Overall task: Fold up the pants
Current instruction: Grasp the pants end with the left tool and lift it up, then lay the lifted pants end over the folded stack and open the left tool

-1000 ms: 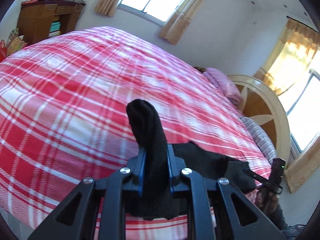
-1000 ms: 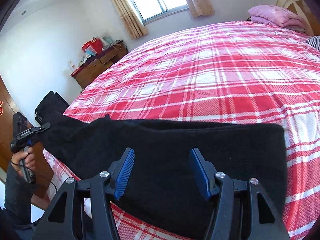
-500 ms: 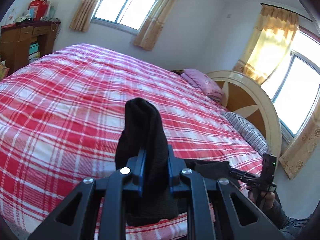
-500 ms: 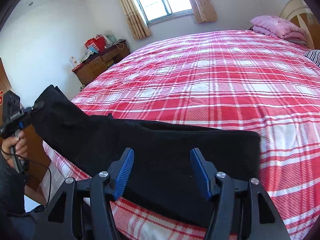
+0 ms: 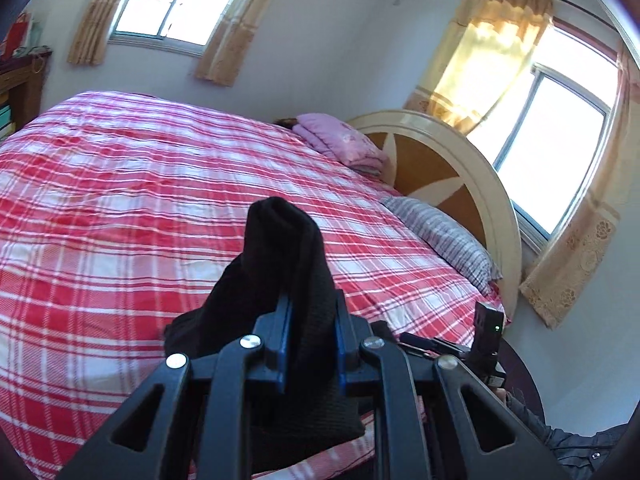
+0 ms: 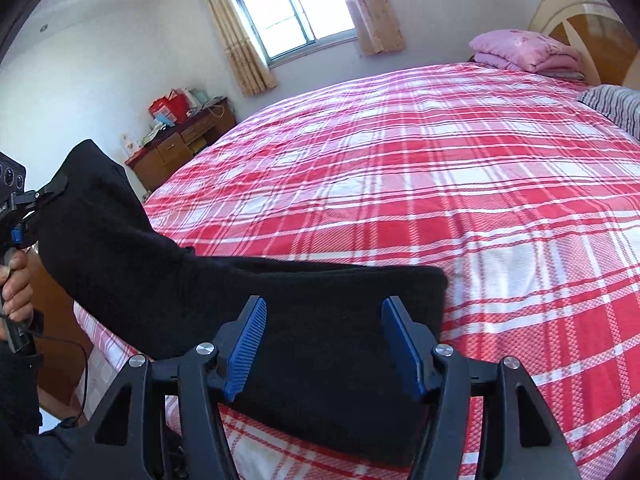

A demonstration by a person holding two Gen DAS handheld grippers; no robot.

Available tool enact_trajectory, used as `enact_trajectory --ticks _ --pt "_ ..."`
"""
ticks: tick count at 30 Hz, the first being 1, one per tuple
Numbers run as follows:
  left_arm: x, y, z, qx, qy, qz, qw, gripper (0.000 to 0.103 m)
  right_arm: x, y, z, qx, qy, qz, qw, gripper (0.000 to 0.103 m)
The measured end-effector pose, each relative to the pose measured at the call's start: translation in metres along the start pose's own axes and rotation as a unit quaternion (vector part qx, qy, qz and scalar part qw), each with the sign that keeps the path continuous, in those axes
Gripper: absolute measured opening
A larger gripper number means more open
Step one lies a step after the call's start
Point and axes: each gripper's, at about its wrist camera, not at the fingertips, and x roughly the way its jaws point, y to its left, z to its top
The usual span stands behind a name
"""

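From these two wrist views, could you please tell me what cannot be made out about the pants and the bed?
- Left wrist view: the left hand-held gripper and the bunched black pants it clamps hide the cloth lying behind them.
- Right wrist view: the pants' near edge is hidden by the open right hand-held gripper.
- Which end is the waistband: the black fabric shows no detail.
- Both views: the bed is cut off by the frame.

One pair of black pants (image 6: 248, 300), two grippers (image 5: 310, 344) (image 6: 322, 344), one bed (image 6: 440, 168), two pillows (image 5: 440, 236) (image 5: 340, 144), two windows (image 5: 180, 0) (image 5: 556, 128), one wooden dresser (image 6: 180, 152).
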Motion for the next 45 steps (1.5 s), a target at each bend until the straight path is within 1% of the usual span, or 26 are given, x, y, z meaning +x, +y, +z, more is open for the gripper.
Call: enact_trajectory --ticks 7,11,17,20,24,29,32,35,36,37,38,39,40,43,44,45 --pt "0.039 -0.036 0.006 0.035 0.036 -0.023 0.9985 0.018 -0.004 -0.014 0.005 0.018 -0.01 -0.01 1.0 0.062" --pt "0.073 -0.055 0.003 0.052 0.072 -0.032 0.9955 0.018 -0.004 -0.03 0.007 0.043 -0.015 -0.021 0.999 0.062" --pt "0.126 -0.075 -0.018 0.07 0.132 -0.036 0.988 0.018 -0.005 -0.05 0.01 0.073 -0.024 -0.039 0.996 0.062" --pt "0.147 -0.085 -0.031 0.082 0.154 -0.031 0.9842 0.018 -0.004 -0.058 0.01 0.086 -0.025 -0.041 0.995 0.062" --pt "0.172 -0.1 -0.051 0.109 0.171 -0.014 0.9791 0.018 -0.003 -0.066 0.01 0.101 -0.024 -0.033 0.994 0.062" --pt "0.19 -0.113 -0.072 0.14 0.191 -0.009 0.9716 0.02 -0.004 -0.073 0.01 0.12 -0.028 -0.022 0.992 0.063" --pt "0.187 -0.122 -0.075 0.147 0.186 -0.02 0.9713 0.025 -0.004 -0.077 0.01 0.129 -0.026 -0.015 0.991 0.063" --pt "0.168 -0.134 -0.075 0.162 0.161 -0.041 0.9728 0.027 -0.005 -0.08 0.011 0.135 -0.021 -0.003 0.991 0.062" --pt "0.16 -0.138 -0.075 0.17 0.149 -0.043 0.973 0.033 -0.006 -0.08 0.012 0.137 -0.021 0.002 0.99 0.062" --pt "0.151 -0.141 -0.074 0.179 0.136 -0.04 0.9737 0.043 -0.008 -0.08 0.013 0.138 -0.02 0.006 0.99 0.062" --pt "0.14 -0.141 -0.073 0.185 0.121 -0.036 0.9745 0.048 -0.009 -0.078 0.014 0.138 -0.018 0.012 0.99 0.062" --pt "0.13 -0.139 -0.072 0.191 0.106 -0.031 0.9754 0.057 -0.01 -0.076 0.015 0.138 -0.014 0.019 0.99 0.062" --pt "0.123 -0.136 -0.071 0.195 0.094 -0.022 0.9761 0.061 -0.012 -0.073 0.016 0.134 -0.011 0.025 0.991 0.062" --pt "0.109 -0.113 -0.069 0.192 0.073 0.024 0.9784 0.062 -0.008 -0.057 0.017 0.107 0.017 0.019 0.994 0.062" --pt "0.106 -0.102 -0.07 0.189 0.068 0.048 0.9785 0.062 -0.004 -0.052 0.016 0.099 0.03 0.018 0.995 0.062" --pt "0.105 -0.087 -0.071 0.186 0.061 0.085 0.9769 0.062 0.002 -0.045 0.013 0.088 0.049 0.02 0.995 0.062"
